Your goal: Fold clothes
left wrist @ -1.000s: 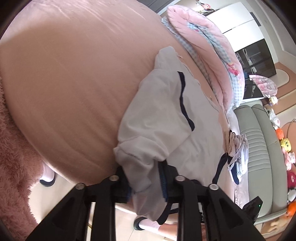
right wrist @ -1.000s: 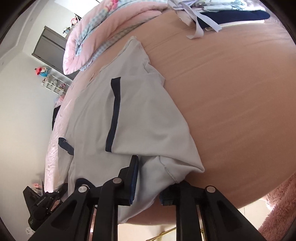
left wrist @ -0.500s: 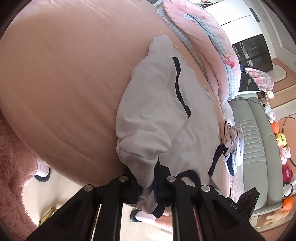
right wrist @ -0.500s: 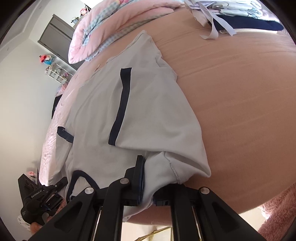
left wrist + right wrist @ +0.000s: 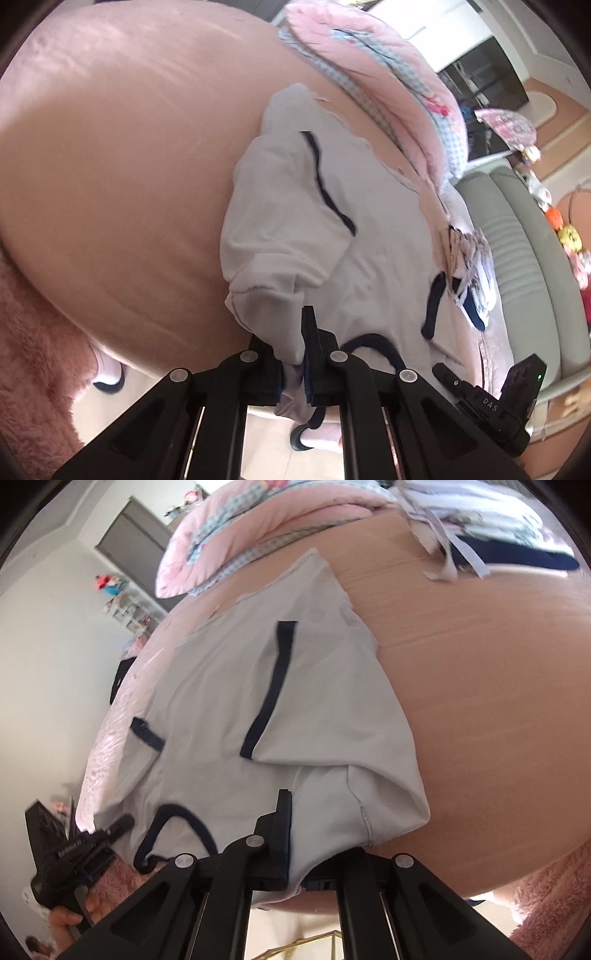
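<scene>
Left gripper (image 5: 293, 363): jaws closed on a bunched fold of the pale grey shirt (image 5: 332, 229) at its near edge, cloth pinched between the pads. Risk: the bite takes several gathered layers; a loose layer could slip out as the edge is carried, leaving a crooked fold.

Right gripper (image 5: 295, 853): jaws closed on the same shirt (image 5: 229, 709) at its near hem, fabric draped over the lower finger. Risk: the seamed corner just right of the jaws hangs free and may flop under or trail when lifted.

Shirt: directly ahead of both grippers, spread on the peach bedsheet (image 5: 122, 166), one navy-trimmed sleeve (image 5: 271, 690) already lying folded over the body. Risk: that flap rests unsecured; a quick or uneven lift by either hand would likely shake it open. Pulling the two hands apart unevenly would skew the hem line.

Navy neckline (image 5: 173, 830): just left of the right gripper, near the bed's edge. Risk: it may sag over the edge and drag.

Beyond the shirt: pink quilt (image 5: 373, 85) and a heap of other clothes (image 5: 491, 528) at the far side. Risk: a long forward carry could land the hem on them.
</scene>
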Demonstrator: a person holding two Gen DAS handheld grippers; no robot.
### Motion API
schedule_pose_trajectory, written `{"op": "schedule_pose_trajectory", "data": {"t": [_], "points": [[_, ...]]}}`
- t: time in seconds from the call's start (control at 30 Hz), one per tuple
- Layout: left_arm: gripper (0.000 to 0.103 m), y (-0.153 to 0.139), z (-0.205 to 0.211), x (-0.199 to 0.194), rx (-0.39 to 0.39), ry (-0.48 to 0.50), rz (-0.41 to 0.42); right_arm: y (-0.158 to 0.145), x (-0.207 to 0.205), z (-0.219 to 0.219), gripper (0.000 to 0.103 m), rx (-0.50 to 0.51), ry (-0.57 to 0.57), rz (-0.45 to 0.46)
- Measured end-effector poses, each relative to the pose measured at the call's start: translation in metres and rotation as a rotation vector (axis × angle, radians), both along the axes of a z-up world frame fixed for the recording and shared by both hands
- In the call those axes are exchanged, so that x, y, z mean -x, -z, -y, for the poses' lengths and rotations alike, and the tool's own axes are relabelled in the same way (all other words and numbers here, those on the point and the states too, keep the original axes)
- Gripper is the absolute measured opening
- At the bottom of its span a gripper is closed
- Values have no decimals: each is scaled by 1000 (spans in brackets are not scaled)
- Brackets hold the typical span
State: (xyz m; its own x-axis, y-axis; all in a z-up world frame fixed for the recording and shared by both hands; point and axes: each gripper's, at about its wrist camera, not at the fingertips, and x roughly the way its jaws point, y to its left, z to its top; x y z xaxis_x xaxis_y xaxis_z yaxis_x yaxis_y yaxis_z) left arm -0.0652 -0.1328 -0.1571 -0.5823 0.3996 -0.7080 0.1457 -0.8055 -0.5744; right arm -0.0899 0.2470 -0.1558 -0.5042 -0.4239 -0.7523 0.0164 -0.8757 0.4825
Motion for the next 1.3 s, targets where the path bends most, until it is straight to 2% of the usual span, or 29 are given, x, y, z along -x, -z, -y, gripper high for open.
{"op": "schedule_pose_trajectory", "data": {"t": [0.1, 0.33, 0.4, 0.47, 0.53, 0.6, 0.67, 0.73, 0.8, 0.87, 0.9, 0.93, 0.97, 1.03, 1.17, 1.3], "points": [[6, -13, -1, -7, 42, 27, -26, -14, -10, 7, 1, -15, -37, -36], [3, -17, 16, -12, -16, -6, 1, -22, -29, 9, 1, -26, -63, -26], [3, -9, 18, -10, -36, -15, 32, -14, -28, 11, 1, -48, -59, 5], [4, 8, 22, -6, -84, -33, 88, 2, -23, 9, 2, -60, -39, 73], [5, 21, 23, -4, -132, -38, 143, 12, -20, 3, 2, -5, -5, 112], [7, 23, 21, -3, -136, -34, 155, 11, -18, 1, 2, 8, 5, 107], [18, 20, 17, -4, -129, -20, 129, 11, -17, 3, 2, -15, -4, 103], [43, 20, 15, -5, -168, -12, 97, 12, -17, 3, 3, -14, 2, 101], [48, 21, 11, -3, -187, -23, 71, 12, -16, 3, 3, -3, 8, 99], [47, 19, 6, 2, -160, -13, 48, 12, -15, 3, 3, 10, 11, 95], [39, 18, 3, 5, -150, -1, 38, 13, -15, 4, 3, 18, 14, 93], [19, 17, 1, 7, -141, 9, 33, 12, -15, 4, 3, 30, 18, 89], [15, 16, 0, 9, -139, 11, 35, 12, -16, 2, 3, 45, 21, 83], [15, 18, 4, 4, -154, -16, 46, 11, -17, 0, 3, 72, 26, 73], [16, 27, 20, -9, -159, -109, 95, 15, -16, 1, 3, 39, 24, 95], [17, 16, 19, -11, -15, -155, 74, 16, -13, 5, 3, 20, 17, 99]]}}
